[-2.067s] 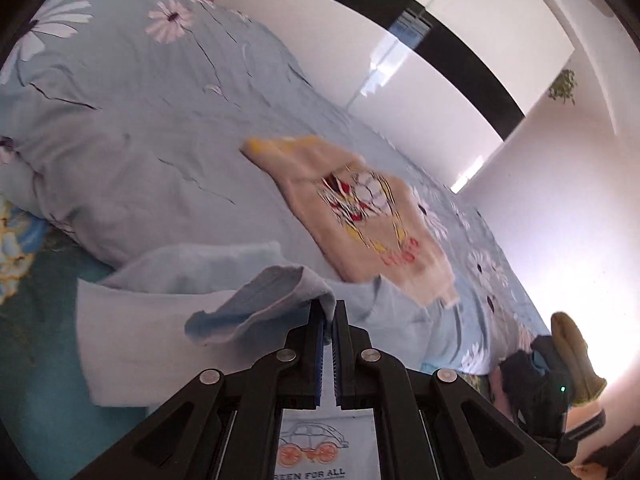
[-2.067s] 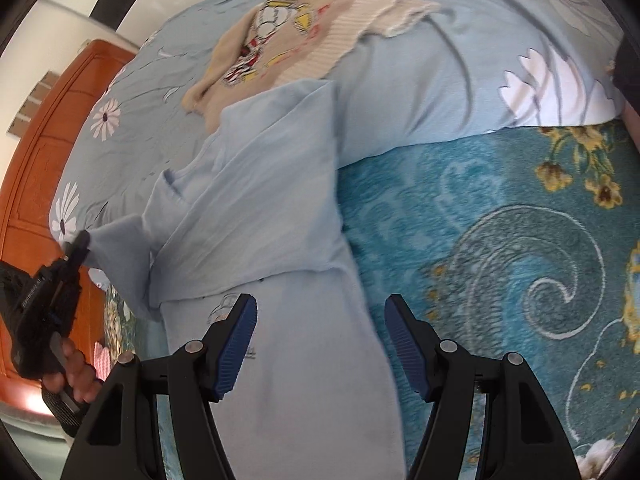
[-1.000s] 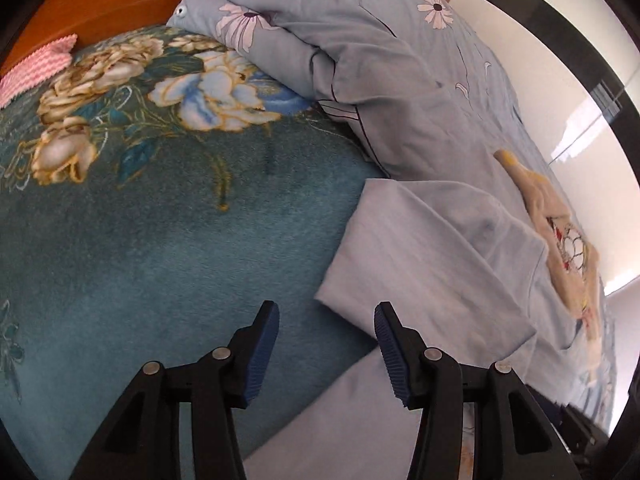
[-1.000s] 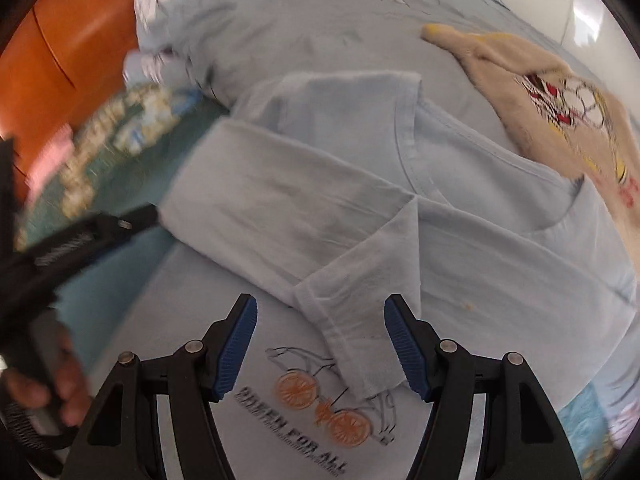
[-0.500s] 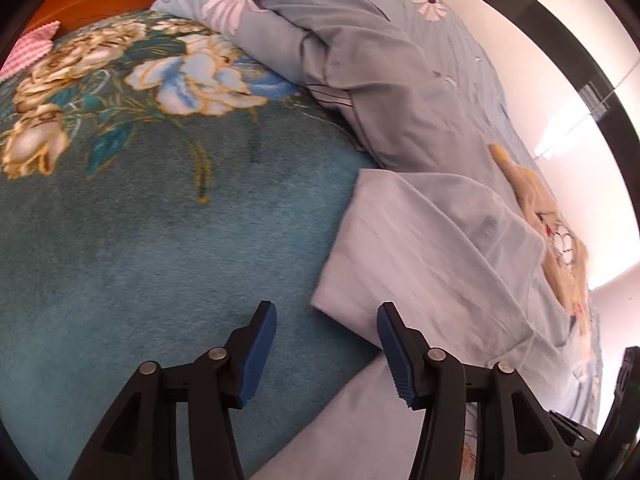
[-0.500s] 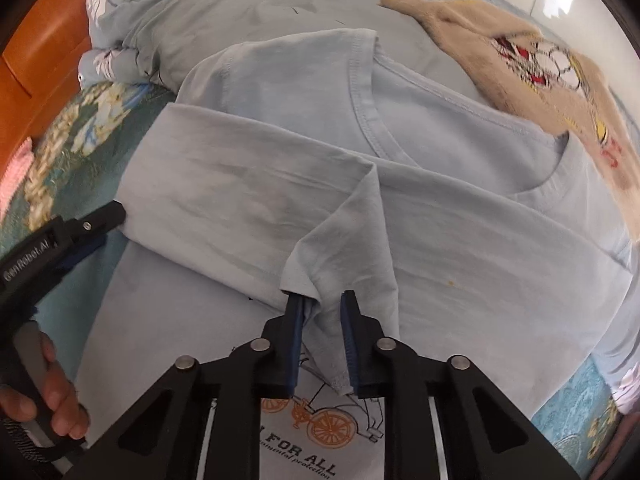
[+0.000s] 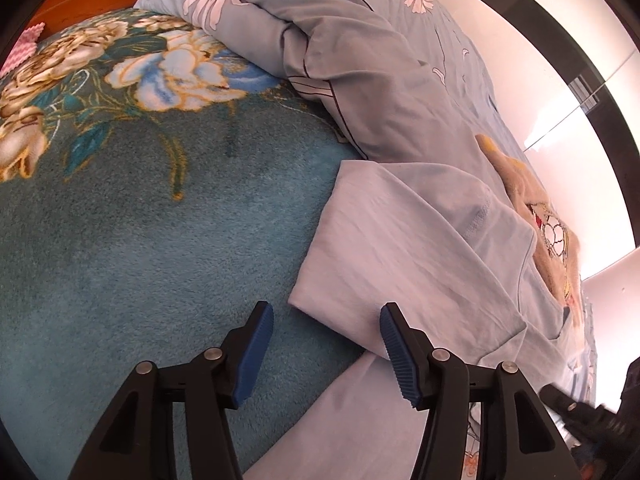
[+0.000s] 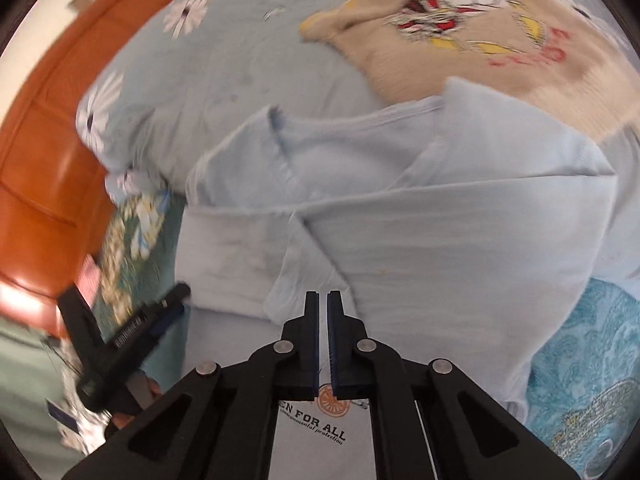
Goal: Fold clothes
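Observation:
A light blue T-shirt (image 7: 420,248) lies on the teal floral blanket (image 7: 140,240), its sides folded inward over the body. My left gripper (image 7: 324,340) is open and empty, its jaws straddling the folded left corner of the shirt. In the right wrist view the shirt (image 8: 440,248) shows both sleeves folded across and a printed "FOR ALL" logo (image 8: 316,428) near the hem. My right gripper (image 8: 323,300) is shut at the tip of the folded sleeve; whether cloth sits between its jaws cannot be told. The left gripper (image 8: 132,336) shows at lower left.
A beige cartoon-print sweater (image 8: 460,20) lies beyond the T-shirt on a blue daisy-print quilt (image 7: 360,60). An orange wooden headboard (image 8: 40,140) stands at the left. A pink cloth (image 7: 24,46) sits at the blanket's far corner.
My right gripper went from open to shut at the folded sleeve tip and the view swung toward the collar. My left gripper let go of the sleeve earlier and stays open by the shirt's left corner.

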`<state>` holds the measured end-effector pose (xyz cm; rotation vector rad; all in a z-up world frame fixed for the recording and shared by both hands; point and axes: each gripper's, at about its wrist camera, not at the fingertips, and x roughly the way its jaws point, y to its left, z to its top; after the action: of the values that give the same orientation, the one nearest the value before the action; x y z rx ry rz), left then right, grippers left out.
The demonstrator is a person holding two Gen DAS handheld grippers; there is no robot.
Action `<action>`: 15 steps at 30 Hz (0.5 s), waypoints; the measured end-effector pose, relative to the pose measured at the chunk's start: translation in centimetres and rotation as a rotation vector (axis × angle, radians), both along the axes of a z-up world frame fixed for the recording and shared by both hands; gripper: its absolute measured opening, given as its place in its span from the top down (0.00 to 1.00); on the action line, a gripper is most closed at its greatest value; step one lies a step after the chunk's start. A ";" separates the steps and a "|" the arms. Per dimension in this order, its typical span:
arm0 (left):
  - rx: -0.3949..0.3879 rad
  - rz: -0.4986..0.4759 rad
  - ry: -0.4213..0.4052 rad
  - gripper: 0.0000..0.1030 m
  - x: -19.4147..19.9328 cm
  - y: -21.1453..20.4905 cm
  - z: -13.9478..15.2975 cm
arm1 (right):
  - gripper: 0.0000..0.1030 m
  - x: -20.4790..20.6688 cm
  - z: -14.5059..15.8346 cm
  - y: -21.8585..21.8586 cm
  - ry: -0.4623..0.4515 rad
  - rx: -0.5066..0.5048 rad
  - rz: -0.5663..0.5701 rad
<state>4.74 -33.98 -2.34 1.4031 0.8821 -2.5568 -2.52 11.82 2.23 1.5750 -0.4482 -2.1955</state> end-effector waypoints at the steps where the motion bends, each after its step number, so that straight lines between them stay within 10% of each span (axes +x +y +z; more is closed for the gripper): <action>1: -0.002 -0.003 0.001 0.41 -0.1 0.1 0.0 | 0.98 -0.3 0.2 0.7 0.004 -0.017 -0.032; 15: 0.030 -0.004 0.008 0.41 -0.6 0.8 0.2 | 1.00 -1.9 7.0 4.1 0.212 -0.038 -0.127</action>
<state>4.13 -33.22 -2.16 1.4048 0.9232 -2.5652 -4.40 15.95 9.18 1.3082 -0.5337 -2.4030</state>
